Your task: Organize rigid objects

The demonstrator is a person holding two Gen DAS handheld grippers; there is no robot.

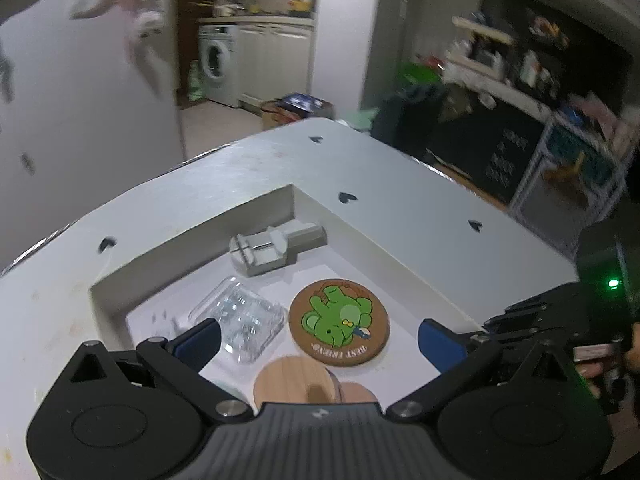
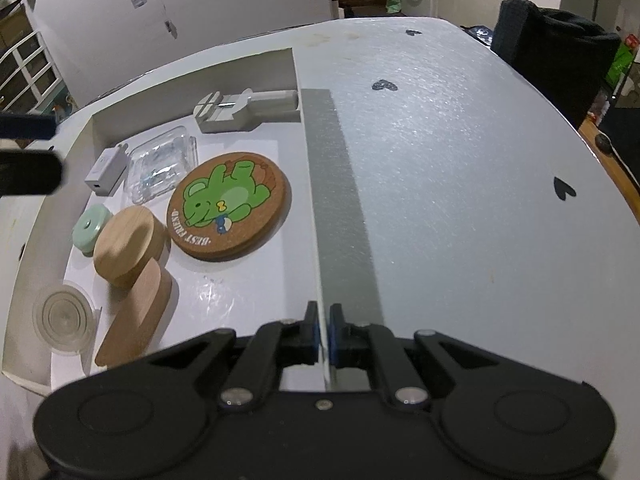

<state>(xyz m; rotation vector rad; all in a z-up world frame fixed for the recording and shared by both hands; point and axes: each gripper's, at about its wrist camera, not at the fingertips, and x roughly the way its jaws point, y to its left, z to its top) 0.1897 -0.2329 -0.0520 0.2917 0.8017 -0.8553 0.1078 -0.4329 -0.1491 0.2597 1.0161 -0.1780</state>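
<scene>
A shallow white box [image 2: 296, 76] sits on the white table [image 2: 440, 160]. It holds a cork coaster with a green bear [image 2: 229, 205], a clear plastic case [image 2: 162, 164], a grey tool [image 2: 244, 111], a white charger [image 2: 106, 170], a mint round piece [image 2: 91, 229], two wooden pieces [image 2: 130, 246] and a clear disc [image 2: 64, 316]. My right gripper [image 2: 323, 334] is shut on the box's right wall [image 2: 320, 216]. My left gripper [image 1: 318, 340] is open above the box, over the coaster [image 1: 339, 318], the clear case [image 1: 240, 316] and a wooden piece [image 1: 294, 380].
Small black heart marks [image 2: 564, 190] dot the table. A dark chair back [image 2: 552, 48] stands past the table's far right edge. A white wall [image 1: 80, 100], a washing machine [image 1: 216, 60] and cluttered shelves [image 1: 520, 72] lie beyond the table.
</scene>
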